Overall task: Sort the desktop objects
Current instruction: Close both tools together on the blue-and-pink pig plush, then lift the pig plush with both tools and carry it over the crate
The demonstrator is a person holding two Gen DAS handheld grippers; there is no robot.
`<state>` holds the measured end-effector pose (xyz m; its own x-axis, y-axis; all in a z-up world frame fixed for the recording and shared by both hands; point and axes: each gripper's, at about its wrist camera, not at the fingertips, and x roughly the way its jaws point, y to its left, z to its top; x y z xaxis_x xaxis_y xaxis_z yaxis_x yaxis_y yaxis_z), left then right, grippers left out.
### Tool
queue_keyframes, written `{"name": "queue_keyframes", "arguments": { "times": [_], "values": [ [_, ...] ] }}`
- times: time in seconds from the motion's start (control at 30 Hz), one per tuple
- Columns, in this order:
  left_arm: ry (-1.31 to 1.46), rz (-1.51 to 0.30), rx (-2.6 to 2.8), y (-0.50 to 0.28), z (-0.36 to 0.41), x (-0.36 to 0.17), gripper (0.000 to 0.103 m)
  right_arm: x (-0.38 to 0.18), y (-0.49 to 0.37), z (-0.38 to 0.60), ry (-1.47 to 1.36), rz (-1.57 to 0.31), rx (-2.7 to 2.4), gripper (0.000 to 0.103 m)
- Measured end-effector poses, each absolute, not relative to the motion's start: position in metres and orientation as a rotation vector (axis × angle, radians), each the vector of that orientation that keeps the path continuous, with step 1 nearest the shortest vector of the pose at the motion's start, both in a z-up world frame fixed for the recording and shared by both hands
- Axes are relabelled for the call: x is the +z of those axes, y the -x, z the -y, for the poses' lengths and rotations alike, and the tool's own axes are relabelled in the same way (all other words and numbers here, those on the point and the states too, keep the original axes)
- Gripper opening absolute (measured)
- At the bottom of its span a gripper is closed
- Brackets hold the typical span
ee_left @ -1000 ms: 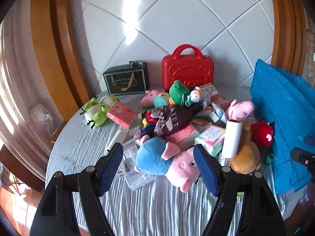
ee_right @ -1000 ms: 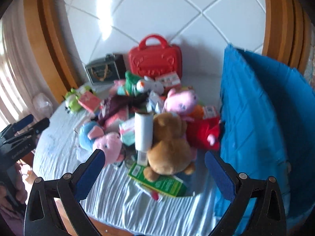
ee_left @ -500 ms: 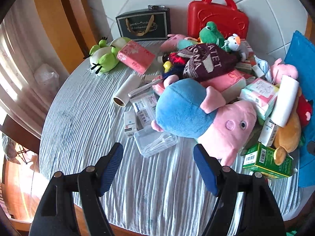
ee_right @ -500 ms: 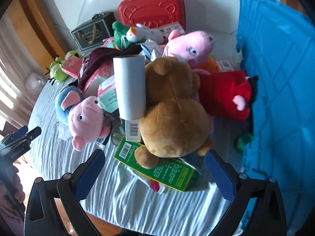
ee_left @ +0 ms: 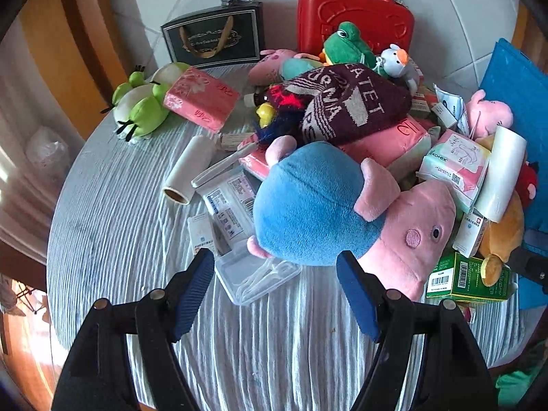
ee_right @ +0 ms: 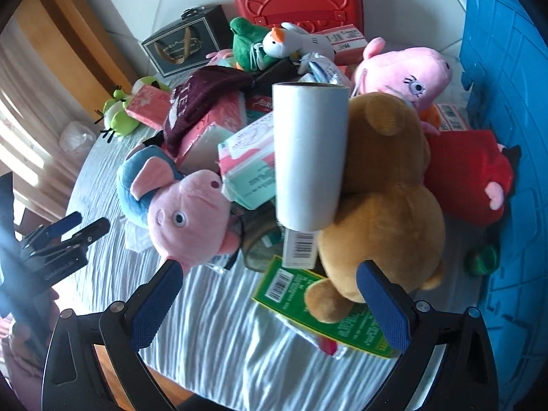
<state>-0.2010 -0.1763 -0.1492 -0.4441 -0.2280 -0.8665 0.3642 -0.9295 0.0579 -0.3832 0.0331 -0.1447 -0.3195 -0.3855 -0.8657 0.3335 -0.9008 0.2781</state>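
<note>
A heap of toys and boxes covers the round table [ee_left: 113, 239]. A blue-and-pink pig plush [ee_left: 342, 215] lies at its front; it also shows in the right wrist view [ee_right: 181, 205]. My left gripper [ee_left: 275, 291] is open and empty, just in front of the pig and a clear plastic case [ee_left: 253, 275]. My right gripper [ee_right: 269, 303] is open and empty, just in front of a brown bear plush [ee_right: 383, 202], a white roll [ee_right: 308, 157] and a green box [ee_right: 328, 311].
A red case [ee_left: 356, 17] and a black gift box [ee_left: 214, 36] stand at the back wall. A blue bin [ee_right: 507, 137] stands at the right. A green frog plush [ee_left: 140, 109], pink tissue pack [ee_left: 200, 102] and small white roll [ee_left: 188, 174] lie left.
Both grippers have moved forward and down toward the heap, so the pig plush and the bear plush loom larger. Both stay open.
</note>
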Motion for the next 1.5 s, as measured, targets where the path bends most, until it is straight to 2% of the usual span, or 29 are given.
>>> {"name": "queue_keyframes", "arguments": {
  "times": [0.47, 0.57, 0.73, 0.9, 1.0, 1.07, 1.1, 1.17, 1.2, 1.23, 1.27, 1.33, 1.5],
  "values": [
    [-1.682, 0.018, -2.689, 0.243, 0.2, -0.177, 0.074, -0.182, 0.389, 0.041, -1.676, 0.349, -2.26, 0.103],
    [-1.721, 0.099, -2.679, 0.25, 0.197, -0.187, 0.099, -0.188, 0.391, 0.052, -1.705, 0.346, -2.265, 0.103],
    [-1.737, 0.077, -2.742, 0.258, 0.196, -0.192, 0.101, -0.201, 0.397, 0.064, -1.734, 0.328, -2.259, 0.103],
    [-1.779, 0.185, -2.764, 0.263, 0.187, -0.2, 0.103, -0.208, 0.399, 0.072, -1.726, 0.302, -2.261, 0.103],
    [-1.775, 0.184, -2.764, 0.266, 0.19, -0.205, 0.103, -0.214, 0.405, 0.075, -1.712, 0.312, -2.265, 0.103],
    [-1.755, 0.166, -2.794, 0.265, 0.192, -0.206, 0.1, -0.219, 0.408, 0.072, -1.707, 0.361, -2.25, 0.103],
    [-1.76, 0.141, -2.82, 0.263, 0.193, -0.206, 0.09, -0.22, 0.408, 0.073, -1.699, 0.364, -2.249, 0.103],
    [-1.748, 0.147, -2.837, 0.259, 0.193, -0.203, 0.084, -0.218, 0.405, 0.076, -1.68, 0.33, -2.262, 0.103],
    [-1.735, 0.171, -2.845, 0.257, 0.191, -0.202, 0.08, -0.215, 0.403, 0.079, -1.663, 0.306, -2.271, 0.098],
    [-1.715, 0.195, -2.849, 0.254, 0.188, -0.199, 0.078, -0.21, 0.399, 0.083, -1.639, 0.281, -2.278, 0.086],
    [-1.701, 0.207, -2.854, 0.252, 0.187, -0.196, 0.075, -0.205, 0.397, 0.087, -1.626, 0.228, -2.304, 0.084],
    [-1.659, 0.232, -2.872, 0.245, 0.187, -0.187, 0.074, -0.194, 0.389, 0.093, -1.583, 0.154, -2.342, 0.077],
    [-1.511, 0.232, -2.951, 0.225, 0.189, -0.152, 0.073, -0.163, 0.372, 0.086, -1.454, 0.158, -2.376, 0.075]
  ]
}}
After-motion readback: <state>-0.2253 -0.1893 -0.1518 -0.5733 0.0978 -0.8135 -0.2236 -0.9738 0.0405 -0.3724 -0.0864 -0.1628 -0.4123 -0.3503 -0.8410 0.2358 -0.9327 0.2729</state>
